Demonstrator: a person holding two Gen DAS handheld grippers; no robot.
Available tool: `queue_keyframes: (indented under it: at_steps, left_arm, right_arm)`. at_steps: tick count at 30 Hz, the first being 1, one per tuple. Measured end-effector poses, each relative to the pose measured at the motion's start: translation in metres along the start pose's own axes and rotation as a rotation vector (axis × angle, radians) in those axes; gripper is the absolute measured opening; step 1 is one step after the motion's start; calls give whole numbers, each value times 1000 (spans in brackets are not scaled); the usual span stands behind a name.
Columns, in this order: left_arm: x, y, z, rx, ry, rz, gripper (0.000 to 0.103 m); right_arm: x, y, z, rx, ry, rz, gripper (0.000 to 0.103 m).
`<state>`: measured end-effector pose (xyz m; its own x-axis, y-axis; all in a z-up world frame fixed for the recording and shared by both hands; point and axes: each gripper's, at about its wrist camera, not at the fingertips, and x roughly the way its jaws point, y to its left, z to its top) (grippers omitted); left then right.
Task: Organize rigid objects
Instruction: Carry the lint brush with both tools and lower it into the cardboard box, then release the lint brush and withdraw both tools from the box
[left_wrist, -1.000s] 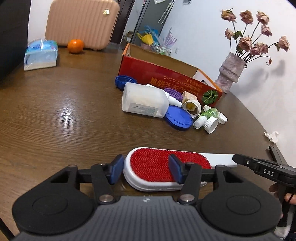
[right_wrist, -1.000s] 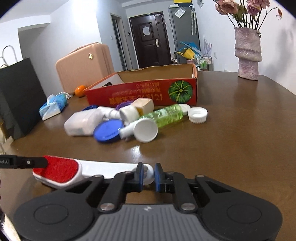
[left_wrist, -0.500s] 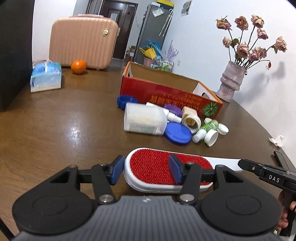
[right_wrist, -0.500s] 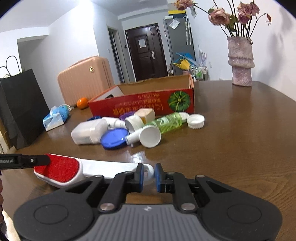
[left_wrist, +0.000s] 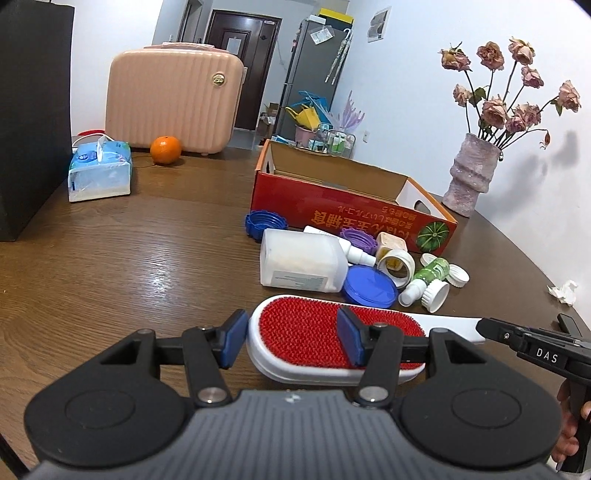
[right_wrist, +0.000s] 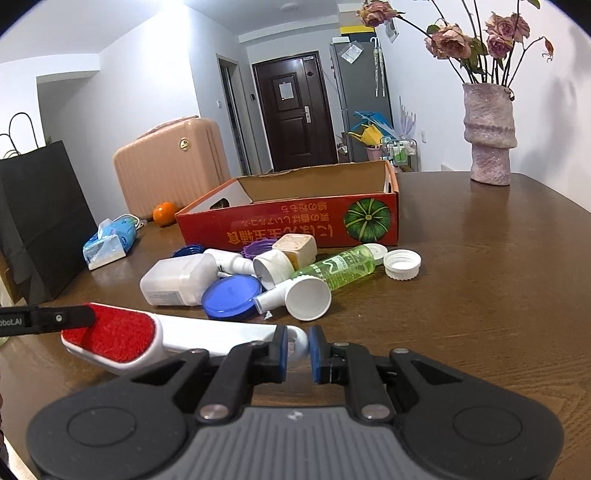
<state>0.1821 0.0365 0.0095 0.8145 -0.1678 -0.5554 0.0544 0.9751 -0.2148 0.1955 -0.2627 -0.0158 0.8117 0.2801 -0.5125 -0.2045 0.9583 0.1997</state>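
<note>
A white lint brush with a red pad (left_wrist: 306, 332) is held between both grippers above the wooden table (left_wrist: 129, 258). My left gripper (left_wrist: 290, 341) is shut on the brush's red head. My right gripper (right_wrist: 297, 350) is shut on the white handle end (right_wrist: 221, 334). Beyond it lies a pile: a white jug (left_wrist: 301, 260), blue lid (left_wrist: 369, 286), green bottle (right_wrist: 341, 264), white caps (right_wrist: 402, 264) and a purple cap. Behind the pile stands an open red cardboard box (left_wrist: 347, 206), also in the right wrist view (right_wrist: 295, 221).
A tissue pack (left_wrist: 99, 170), an orange (left_wrist: 165, 149) and a pink suitcase (left_wrist: 173, 99) are at the far left. A black bag (right_wrist: 40, 218) stands at the left edge. A vase of dried roses (left_wrist: 471, 173) stands far right. A crumpled tissue (left_wrist: 563, 291) lies right.
Both grippers have risen with the lint brush held between them, and both views now look higher and more level over the table. The pile and box have not moved.
</note>
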Motion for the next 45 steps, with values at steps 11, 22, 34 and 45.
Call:
queue_keyframes:
  at_steps: [11,22,34,45]
  left_arm:
    - [12,-5,51,9,-88,-32,54]
    - [110,-9,153,-21,-87,-55,53]
    - [247,3,191,-95,145,-17,54]
    - [240,-3,188,50,128,88,49]
  right_arm:
    - [5,0,42,-3,-93,-7,14]
    - [89,-28,152,43,-115,-38,14]
    - [217,-66,197,101,100,-144,14]
    - [227,-34,203,-83,65,-213,20]
